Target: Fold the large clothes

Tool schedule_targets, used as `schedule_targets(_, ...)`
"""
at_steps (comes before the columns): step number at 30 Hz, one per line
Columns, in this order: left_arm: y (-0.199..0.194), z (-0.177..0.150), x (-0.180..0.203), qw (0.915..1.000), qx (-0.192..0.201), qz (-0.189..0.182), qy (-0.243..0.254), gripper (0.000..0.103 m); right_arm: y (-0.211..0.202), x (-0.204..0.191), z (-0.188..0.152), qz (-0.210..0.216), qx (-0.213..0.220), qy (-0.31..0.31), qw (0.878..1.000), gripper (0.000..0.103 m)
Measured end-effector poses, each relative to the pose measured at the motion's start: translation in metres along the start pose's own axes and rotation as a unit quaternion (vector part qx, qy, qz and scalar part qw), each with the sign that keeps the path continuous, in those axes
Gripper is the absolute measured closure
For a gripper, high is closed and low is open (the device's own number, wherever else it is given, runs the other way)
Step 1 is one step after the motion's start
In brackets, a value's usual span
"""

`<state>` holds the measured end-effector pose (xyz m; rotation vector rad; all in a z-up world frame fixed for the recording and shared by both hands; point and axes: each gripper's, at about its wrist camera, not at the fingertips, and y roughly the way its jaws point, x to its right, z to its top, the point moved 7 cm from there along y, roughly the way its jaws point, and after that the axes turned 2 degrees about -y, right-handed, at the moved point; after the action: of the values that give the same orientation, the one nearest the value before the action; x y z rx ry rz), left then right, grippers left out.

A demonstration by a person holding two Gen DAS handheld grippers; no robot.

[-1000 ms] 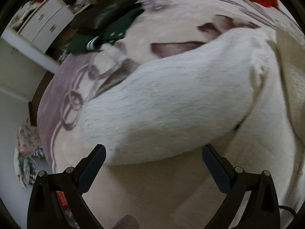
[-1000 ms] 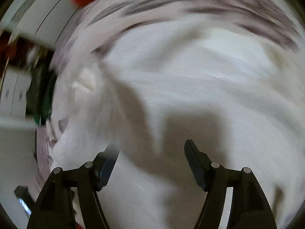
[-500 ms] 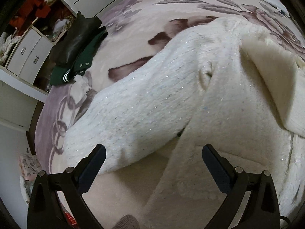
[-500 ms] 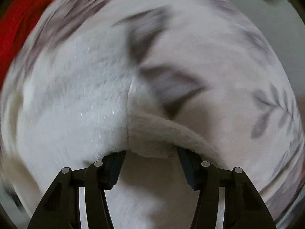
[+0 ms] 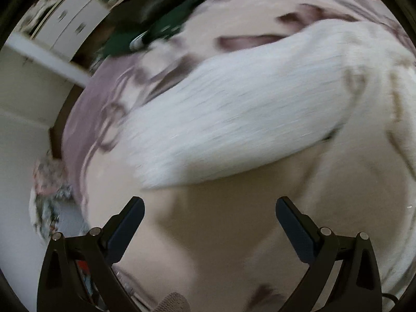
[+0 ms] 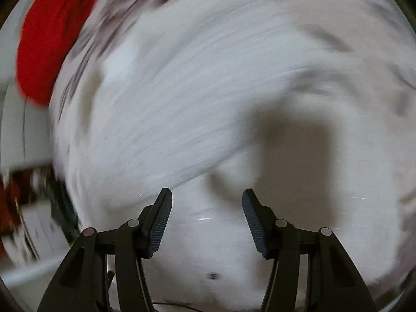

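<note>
- While both of my views are smearing with blur, I am looking steeply down on a white fluffy garment (image 5: 247, 119) that is lying spread over a bed with a mauve flowered blanket (image 5: 85, 119).
- My left gripper (image 5: 209, 217) is hanging over the garment with its fingers (image 5: 130, 221) standing wide apart, and nothing is sitting between them.
- Under those left fingers a smoother cream panel of the garment is showing, with a thick knitted fold lying across it farther up the left view.
- My right gripper (image 6: 206, 205) is hovering over the white garment (image 6: 182, 104) too, its fingers (image 6: 161, 215) parted about halfway; only bare white cloth is showing in the gap, and neither pad is pressing on it.
- A dark shadow is falling on the garment just beyond my right fingers.
- Beyond the garment in the left view, a dark bundle of green and black clothes (image 5: 156, 15) is resting on the blanket near the bed's far edge.
- A white cabinet with drawers (image 5: 70, 23) is standing past that bundle.
- A red cloth (image 6: 49, 39) is lying at the upper left of the right view, beside the blanket; I cannot tell whether it is touching the white garment.
</note>
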<state>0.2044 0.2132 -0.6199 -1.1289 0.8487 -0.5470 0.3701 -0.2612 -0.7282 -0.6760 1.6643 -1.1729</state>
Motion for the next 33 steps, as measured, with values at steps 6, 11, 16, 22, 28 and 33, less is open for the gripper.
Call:
schedule_targets(6, 0.031, -0.023, -0.078, 0.997, -0.034, 0.024, -0.066, 0.0, 0.102, -0.143, -0.005, 0.048, -0.032, -0.135, 0.989, 0.045)
schedule_targets(11, 0.05, -0.029, -0.108, 0.9759, -0.055, -0.107, -0.182, 0.0, 0.156, -0.23, 0.013, 0.028, -0.034, -0.27, 0.962, 0.024)
schedule_targets(16, 0.067, -0.017, -0.092, 0.8953, -0.062, -0.316, -0.308, 0.002, 0.116, -0.229, 0.008, 0.052, -0.048, -0.262, 0.962, 0.024)
schedule_targets(22, 0.097, 0.027, -0.093, 0.8556, -0.017, -0.333, -0.396, 0.058, 0.075, -0.176, 0.0, -0.005, -0.004, -0.217, 0.976, 0.024)
schedule_targets(28, 0.081, 0.087, -0.106, 0.9026, 0.059, -0.255, -0.342, 0.093, 0.038, -0.135, 0.003, -0.128, 0.066, -0.198, 0.97, 0.024)
schedule_targets(33, 0.036, 0.142, -0.123, 0.9298, 0.144, -0.202, -0.272, 0.094, 0.03, -0.117, 0.013, -0.249, 0.112, -0.208, 0.939, 0.023)
